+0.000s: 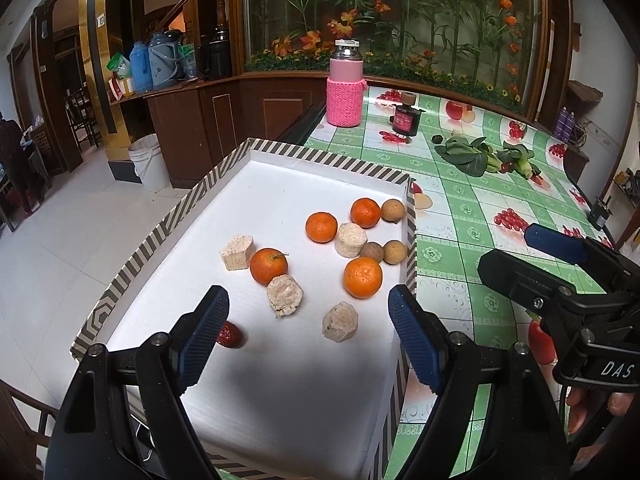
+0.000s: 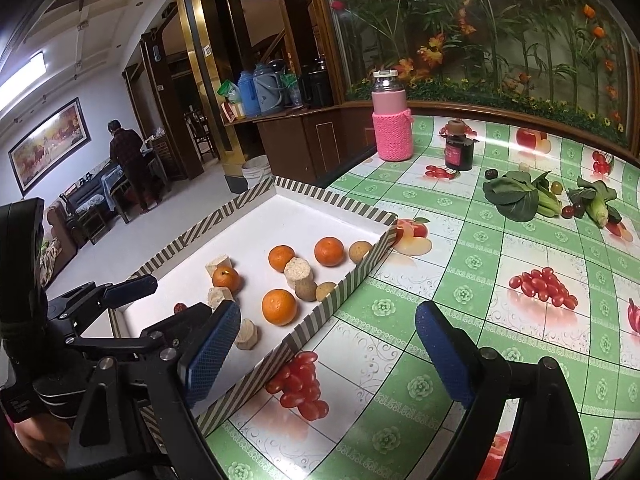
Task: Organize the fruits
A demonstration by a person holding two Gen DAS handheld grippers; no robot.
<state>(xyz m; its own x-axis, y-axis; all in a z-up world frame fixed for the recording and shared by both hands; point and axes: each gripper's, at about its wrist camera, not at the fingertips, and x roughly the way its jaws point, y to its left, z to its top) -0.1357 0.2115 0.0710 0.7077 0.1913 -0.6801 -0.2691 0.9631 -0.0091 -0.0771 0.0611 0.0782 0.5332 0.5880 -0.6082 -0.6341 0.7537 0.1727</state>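
Note:
A white tray with a striped rim (image 1: 320,158) (image 2: 344,292) holds several oranges (image 1: 363,277) (image 2: 279,307), brown longans (image 1: 393,210) (image 2: 359,251), pale cut chunks (image 1: 285,295) (image 2: 299,272) and one red date (image 1: 230,335). My left gripper (image 1: 308,340) is open and empty above the tray's near end; it also shows in the right wrist view (image 2: 132,292). My right gripper (image 2: 328,356) is open and empty over the tablecloth just right of the tray; it also shows in the left wrist view (image 1: 556,244).
The table has a green fruit-print cloth (image 2: 480,280). At its far side stand a pink bottle (image 1: 345,84) (image 2: 392,118) and a dark jar (image 1: 405,114) (image 2: 458,146). Leafy greens, corn and small fruits (image 1: 480,156) (image 2: 548,196) lie at the far right. A person (image 2: 128,164) stands in the room behind.

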